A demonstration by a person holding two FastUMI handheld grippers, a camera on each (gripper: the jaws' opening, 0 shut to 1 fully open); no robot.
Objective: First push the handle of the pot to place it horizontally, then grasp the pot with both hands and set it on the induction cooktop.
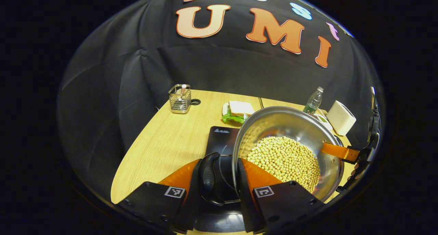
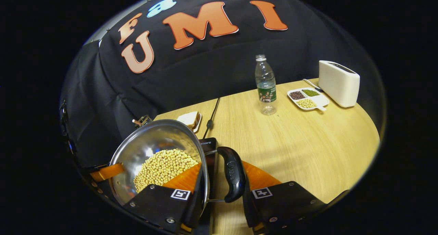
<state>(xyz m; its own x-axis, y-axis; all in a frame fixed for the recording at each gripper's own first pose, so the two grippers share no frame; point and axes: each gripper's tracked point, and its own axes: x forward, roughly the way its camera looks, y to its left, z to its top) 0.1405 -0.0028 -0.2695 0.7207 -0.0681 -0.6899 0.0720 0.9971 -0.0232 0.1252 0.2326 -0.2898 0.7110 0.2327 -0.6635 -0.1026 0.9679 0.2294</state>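
Note:
A steel pot holding soybeans sits over the black induction cooktop; I cannot tell whether it rests on it or hangs just above. My left gripper is shut on one black side handle, with one finger outside the handle and the other inside the rim. In the right gripper view, my right gripper is shut the same way on the opposite handle of the pot. Each gripper also appears across the pot from the other: right gripper, left gripper.
On the wooden table stand a water bottle, a divided dish of beans and a white toaster. A wire utensil basket and a sandwich on a plate sit behind the cooktop. A cable runs back from it.

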